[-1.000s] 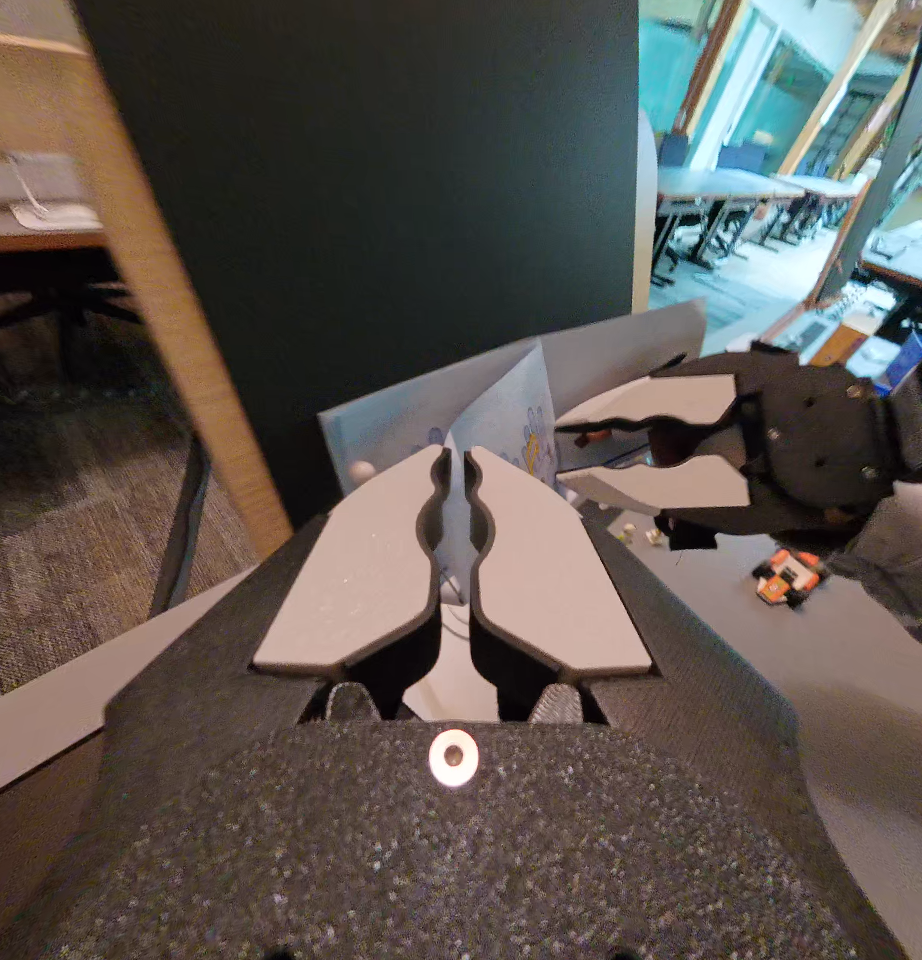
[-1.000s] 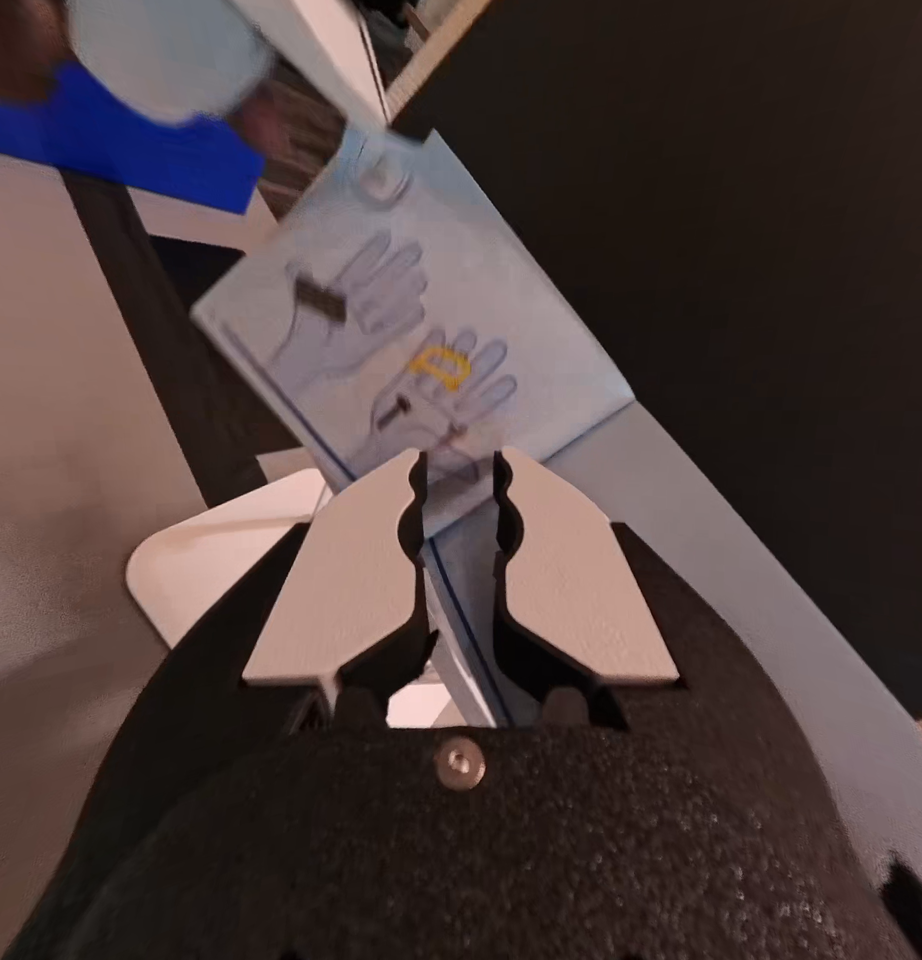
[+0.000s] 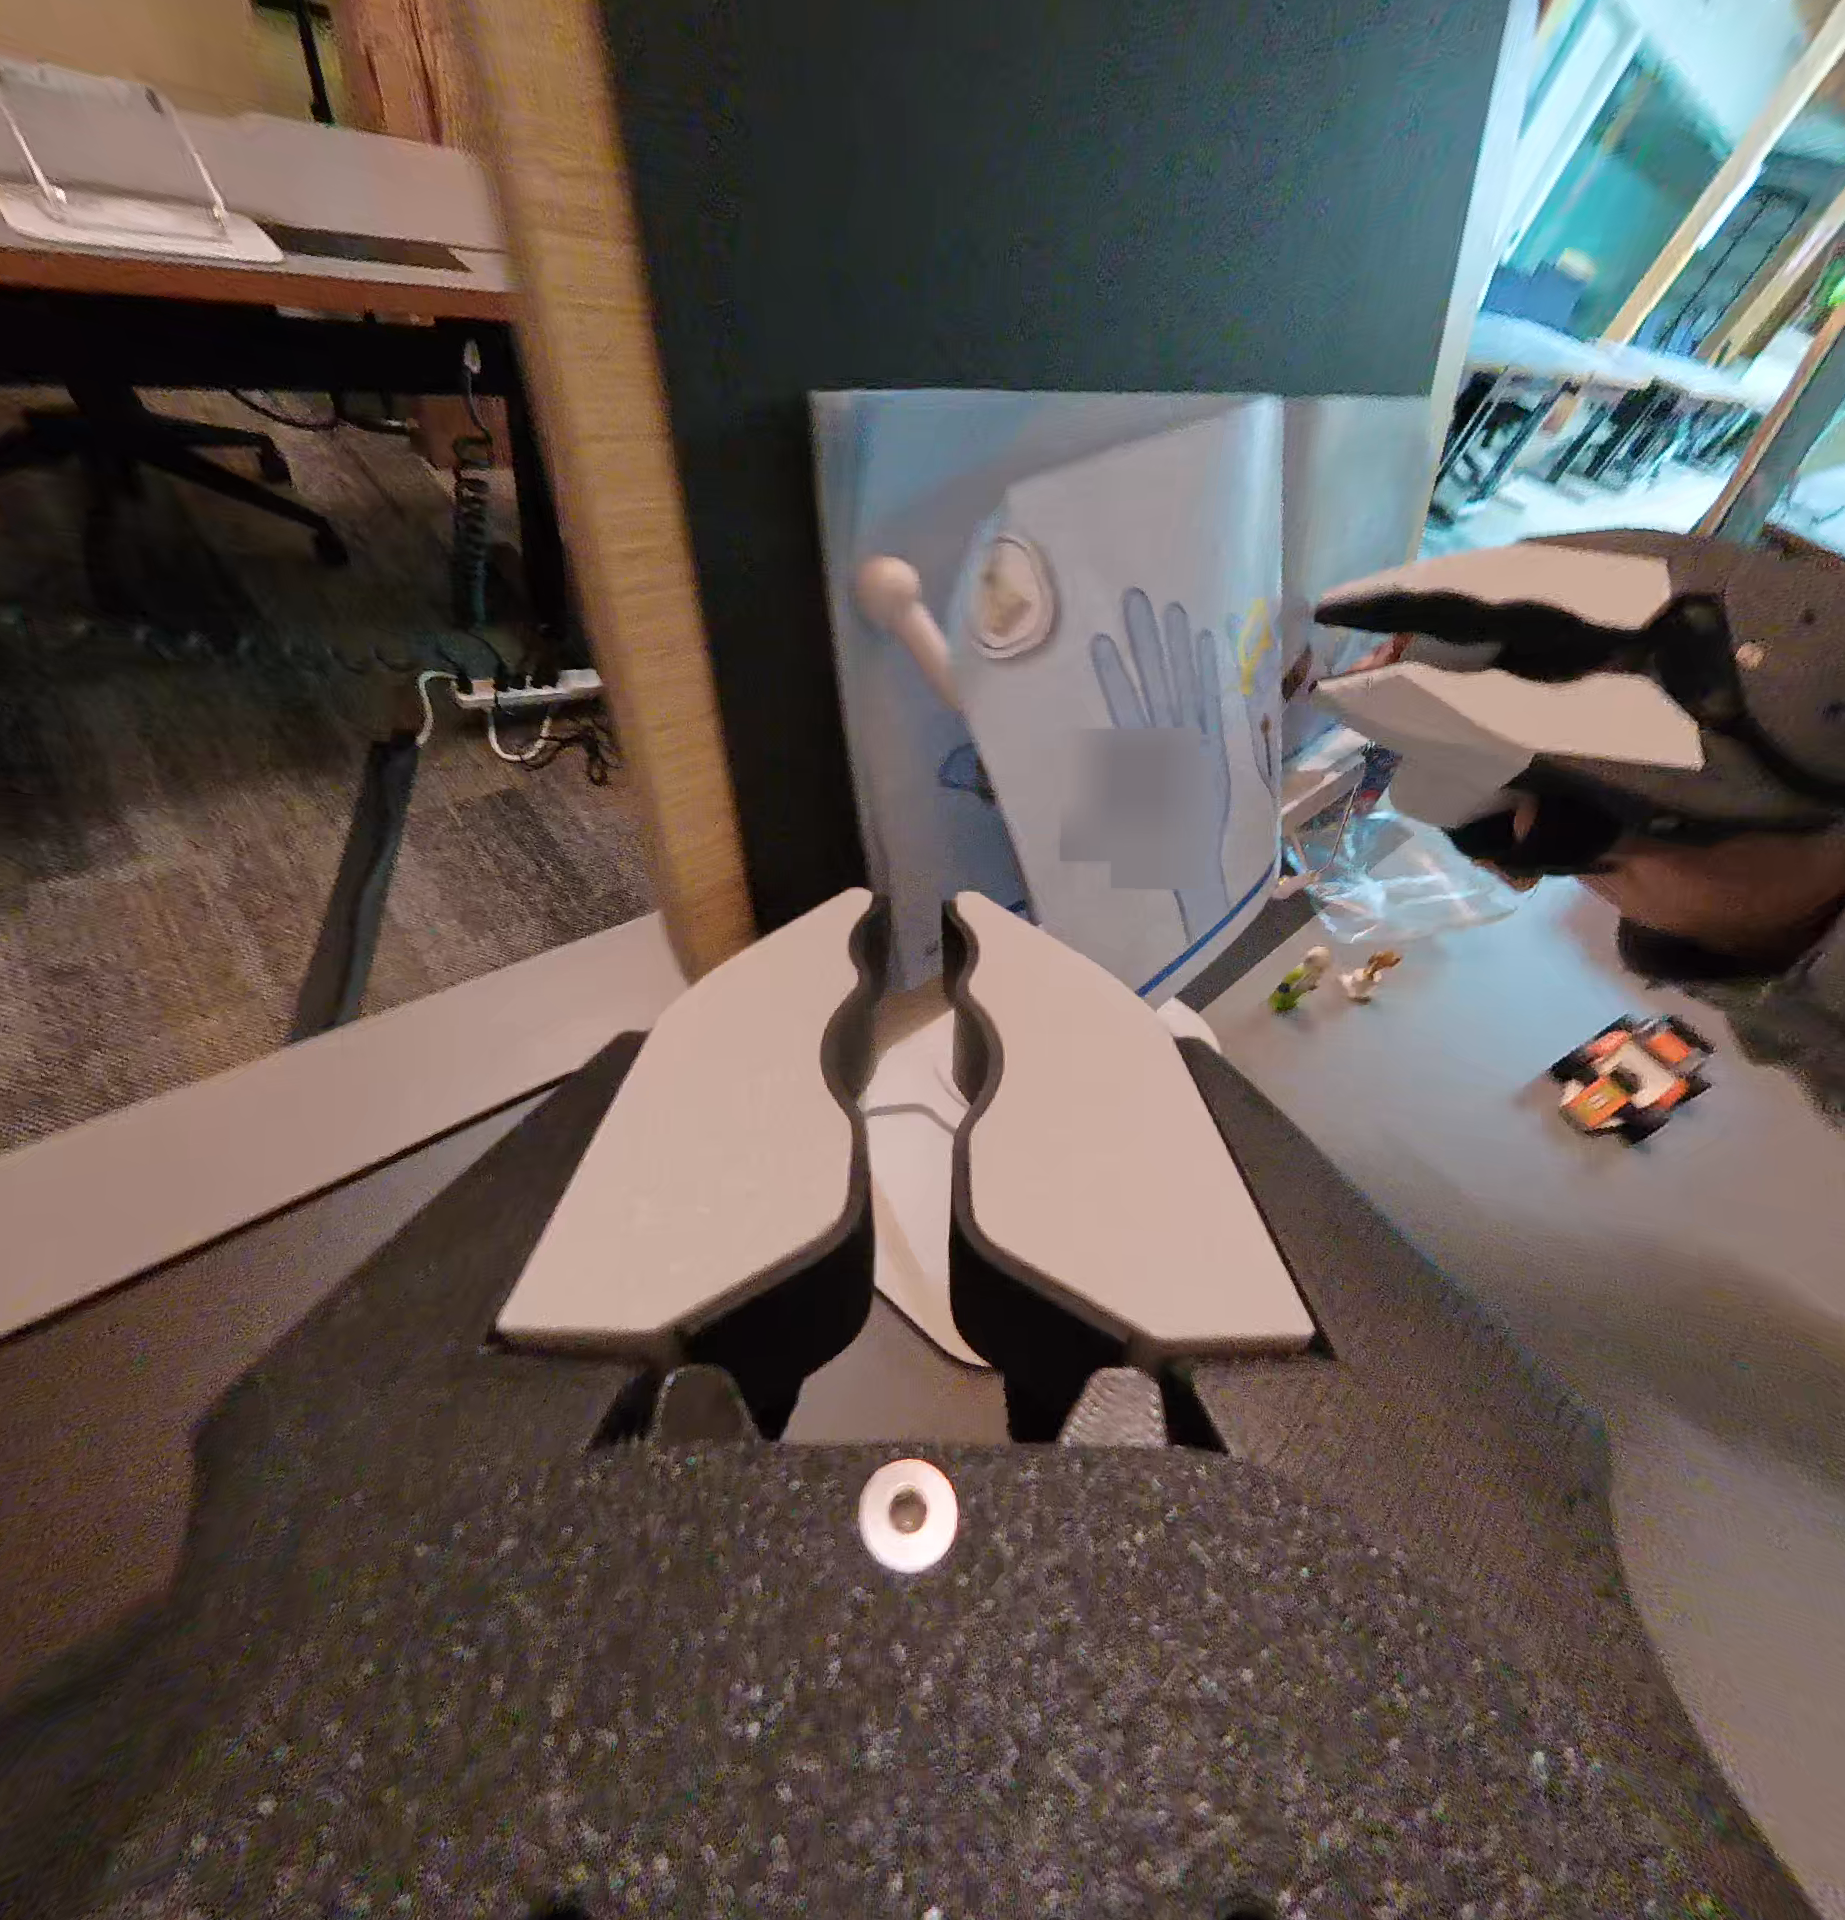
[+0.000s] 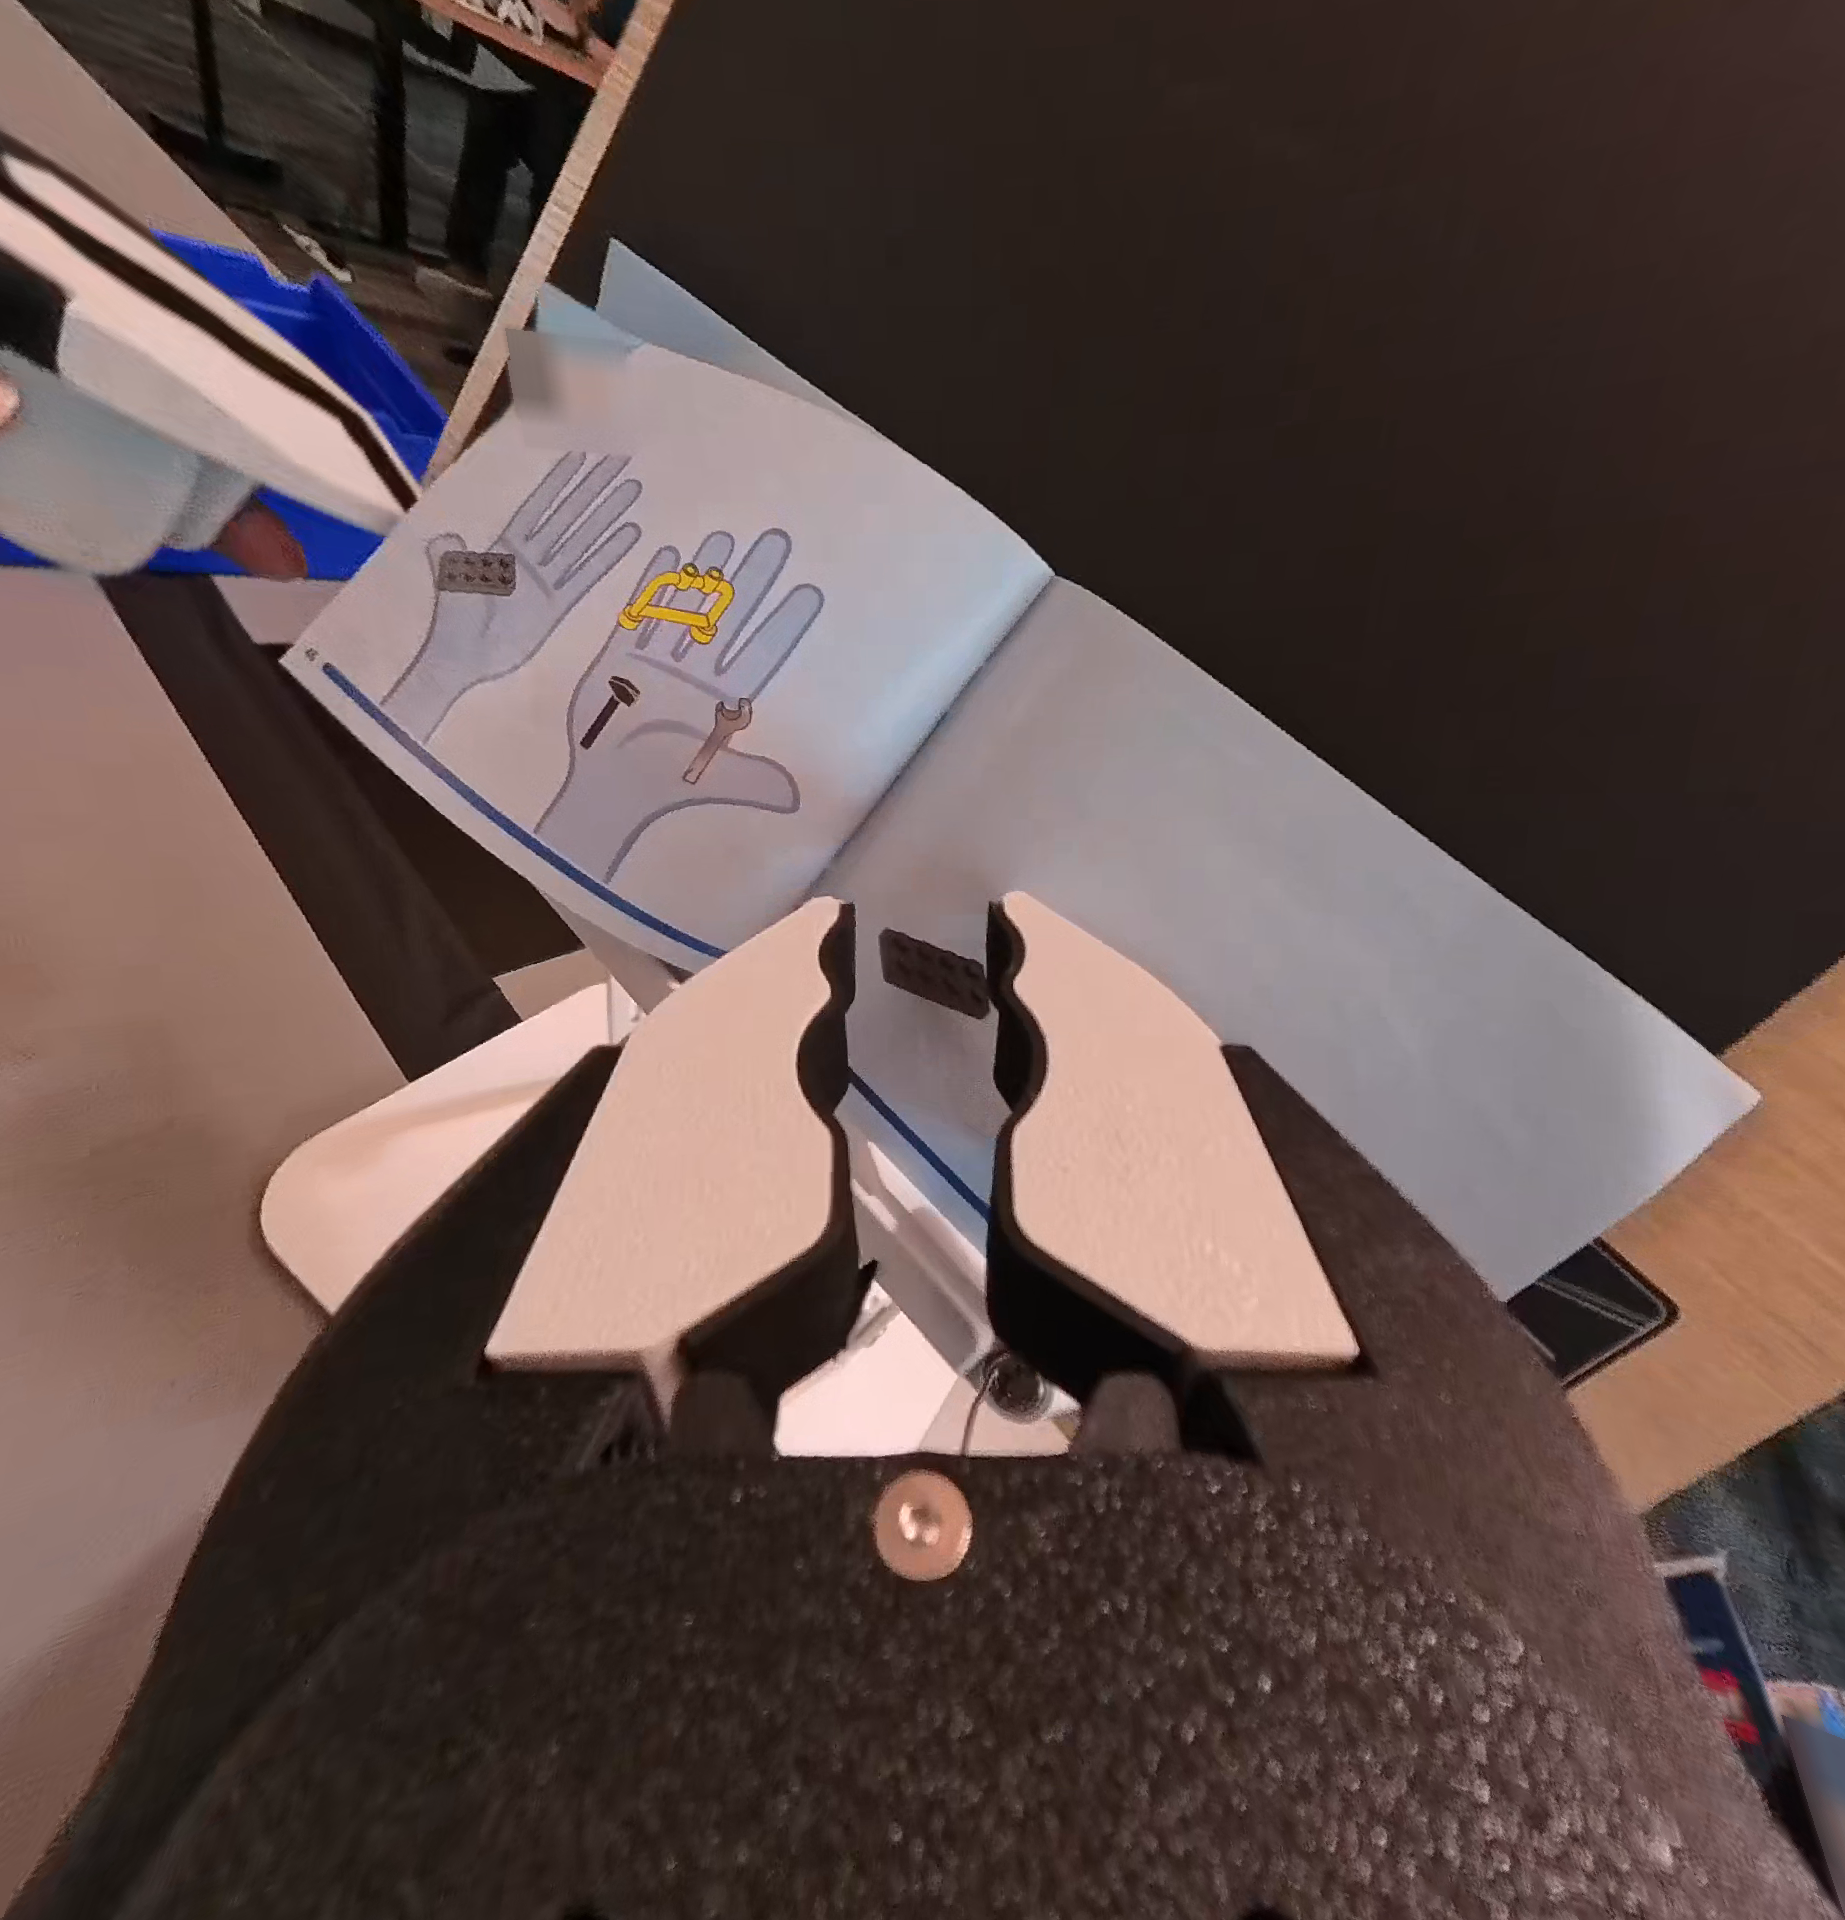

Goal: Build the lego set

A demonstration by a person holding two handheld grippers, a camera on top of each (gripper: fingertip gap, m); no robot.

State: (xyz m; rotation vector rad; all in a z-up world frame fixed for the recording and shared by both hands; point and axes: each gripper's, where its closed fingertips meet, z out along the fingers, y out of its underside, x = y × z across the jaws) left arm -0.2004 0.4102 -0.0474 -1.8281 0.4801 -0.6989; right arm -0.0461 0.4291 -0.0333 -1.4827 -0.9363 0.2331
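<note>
The booklet is smooth paper with a faint sheen, propped on a white, smooth plastic stand. Behind the booklet, the dark panel looks matt. Beside the panel, the post shows rough wood grain.

Hidden behind the right tool: most of the white stand and the lower edge of the instruction booklet. Cut off at the left edge of the right wrist view: the left tool, only one finger showing. Too small to make out: two tiny figures on the surface. Smeared by motion: the wooden post. Cut by the right edge of the left wrist view: the right tool's body.
</note>
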